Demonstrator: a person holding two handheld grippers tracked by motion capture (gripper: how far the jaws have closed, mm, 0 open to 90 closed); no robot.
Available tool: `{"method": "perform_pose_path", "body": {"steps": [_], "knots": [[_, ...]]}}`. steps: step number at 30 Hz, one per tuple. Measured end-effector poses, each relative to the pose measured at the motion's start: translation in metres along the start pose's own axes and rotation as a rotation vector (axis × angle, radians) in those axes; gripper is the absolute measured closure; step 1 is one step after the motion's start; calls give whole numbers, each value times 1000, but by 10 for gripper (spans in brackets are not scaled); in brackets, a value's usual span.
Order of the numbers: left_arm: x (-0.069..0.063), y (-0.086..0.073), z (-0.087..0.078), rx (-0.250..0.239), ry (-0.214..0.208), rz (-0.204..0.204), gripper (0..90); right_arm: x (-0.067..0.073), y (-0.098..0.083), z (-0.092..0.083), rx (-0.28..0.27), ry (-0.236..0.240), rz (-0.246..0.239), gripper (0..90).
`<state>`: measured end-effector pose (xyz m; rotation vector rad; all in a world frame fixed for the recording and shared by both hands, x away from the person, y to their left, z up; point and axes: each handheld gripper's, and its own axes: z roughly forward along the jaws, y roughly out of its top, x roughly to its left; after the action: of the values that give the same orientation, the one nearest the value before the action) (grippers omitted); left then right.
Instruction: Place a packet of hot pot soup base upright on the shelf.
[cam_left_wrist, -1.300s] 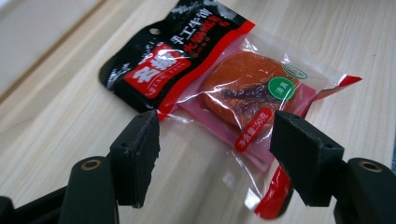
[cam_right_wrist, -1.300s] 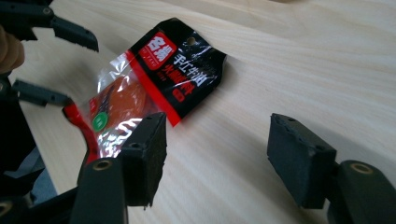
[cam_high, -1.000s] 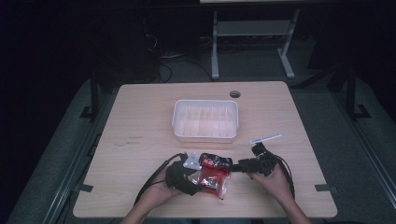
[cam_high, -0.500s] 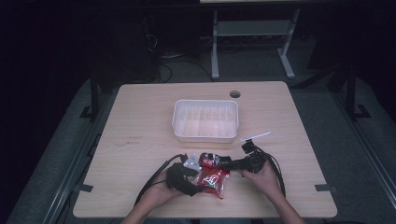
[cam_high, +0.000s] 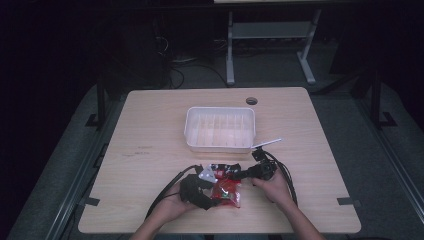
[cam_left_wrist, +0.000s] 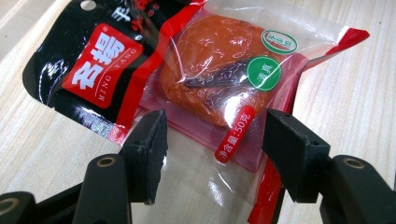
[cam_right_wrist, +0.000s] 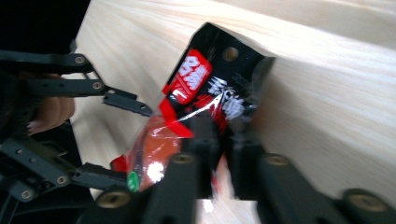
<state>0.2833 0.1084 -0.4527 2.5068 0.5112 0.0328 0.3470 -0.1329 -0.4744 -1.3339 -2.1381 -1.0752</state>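
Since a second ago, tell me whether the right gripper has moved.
Yes. The right gripper has slid leftward, away from the white strip beside the tray, and its jaws have just been closing onto the snack packet.

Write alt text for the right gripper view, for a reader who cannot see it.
The right claw has just closed and pinches the black top edge of a red-and-black plastic snack packet lying on a light wooden table. The open left claw straddles the packet's far end.

Both forearms come in low and angle toward each other. The left gripper (cam_high: 212, 187) has its jaws spread wide, pads clear of what lies between them. The right gripper (cam_right_wrist: 223, 154), turned to face the left one, has just been closing, its jaws pinched nearly together.
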Motion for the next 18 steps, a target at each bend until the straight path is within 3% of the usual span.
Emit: {"method": "perform_pose_path", "body": {"steps": [2,7,13,18], "knots": [[-1,0,0,-1,6,2,394,5,1,0,-3,-20,-42,880],[-2,-3,-9,-43,24,-1,382,14,0,-9,-33,-14,-71,890],[-2,-11,-31,-111,59,-20,364,33,0,-22,-67,-21,-118,899],[-1,-23,-48,-140,81,-36,356,49,2,-38,-105,-15,-142,900]]}}
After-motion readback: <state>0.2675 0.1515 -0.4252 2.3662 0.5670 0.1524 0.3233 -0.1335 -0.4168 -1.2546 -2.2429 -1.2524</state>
